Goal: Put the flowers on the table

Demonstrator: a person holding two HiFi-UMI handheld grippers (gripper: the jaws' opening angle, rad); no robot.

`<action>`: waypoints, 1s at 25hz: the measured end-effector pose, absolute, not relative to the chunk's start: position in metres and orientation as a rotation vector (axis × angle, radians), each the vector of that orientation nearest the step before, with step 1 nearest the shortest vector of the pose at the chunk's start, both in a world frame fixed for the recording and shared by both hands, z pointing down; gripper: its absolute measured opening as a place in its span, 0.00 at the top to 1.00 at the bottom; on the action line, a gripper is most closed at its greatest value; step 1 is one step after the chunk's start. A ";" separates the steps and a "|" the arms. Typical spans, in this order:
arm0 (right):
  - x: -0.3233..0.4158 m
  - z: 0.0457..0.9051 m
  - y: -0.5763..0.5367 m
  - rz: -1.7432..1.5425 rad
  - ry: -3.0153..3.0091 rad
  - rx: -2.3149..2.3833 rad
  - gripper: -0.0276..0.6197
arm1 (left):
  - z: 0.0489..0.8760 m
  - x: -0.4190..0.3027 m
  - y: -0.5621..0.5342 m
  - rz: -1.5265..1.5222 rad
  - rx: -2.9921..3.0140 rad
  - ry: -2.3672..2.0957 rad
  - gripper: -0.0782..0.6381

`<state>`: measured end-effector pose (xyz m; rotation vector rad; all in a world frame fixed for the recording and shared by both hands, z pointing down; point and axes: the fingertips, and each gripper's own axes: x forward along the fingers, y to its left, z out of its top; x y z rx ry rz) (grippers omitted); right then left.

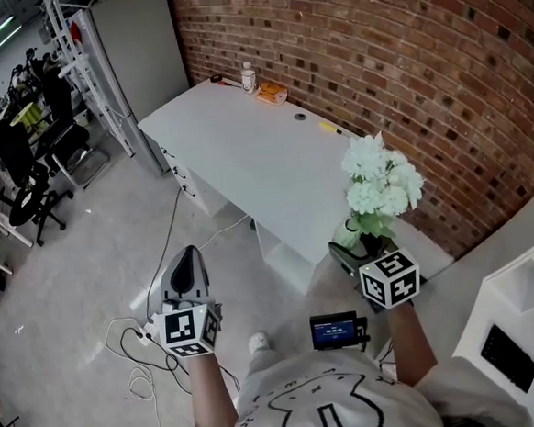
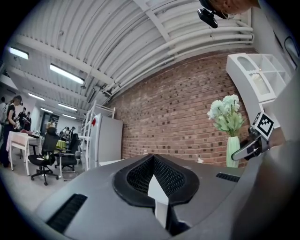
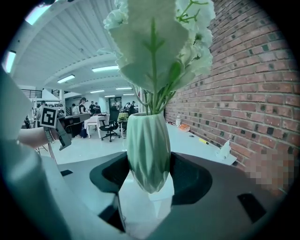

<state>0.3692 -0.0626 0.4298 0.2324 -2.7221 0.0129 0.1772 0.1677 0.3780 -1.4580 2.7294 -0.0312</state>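
Right claw (image 3: 147, 190): I see it clamped on the vase (image 3: 148, 150) of flowers (image 1: 379, 176), held upright.
Table (image 1: 244, 154): just ahead and below, nearest this claw.
Left claw (image 2: 157, 201): jaws together, empty, well apart.

Flowers (image 1: 381, 179) in vase (image 3: 147, 140), in right claw (image 3: 148, 180).

Your right gripper (image 1: 366, 246) clamps the vase (image 3: 148, 150) near its base, forearm stretched forward. Your left gripper (image 1: 187, 260) hangs well left of the vase, jaws together, empty, pointing forward.
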 end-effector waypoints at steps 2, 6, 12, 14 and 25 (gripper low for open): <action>0.349 0.429 -0.063 0.015 -2.722 0.255 0.58 | 0.377 0.155 0.166 -0.030 -1.474 2.717 0.87; 0.308 0.428 -0.063 0.018 -2.720 0.291 0.58 | 0.376 0.108 0.159 -0.009 -1.502 2.694 0.87; 0.258 0.430 -0.060 0.023 -2.708 0.345 0.58 | 0.380 0.054 0.144 0.005 -1.602 2.649 0.87; 0.243 0.431 -0.060 0.030 -2.705 0.371 0.58 | 0.381 0.039 0.138 0.005 -1.640 2.632 0.87; 0.170 0.431 -0.057 0.030 -2.708 0.405 0.58 | 0.386 -0.025 0.123 -0.012 -1.735 2.579 0.87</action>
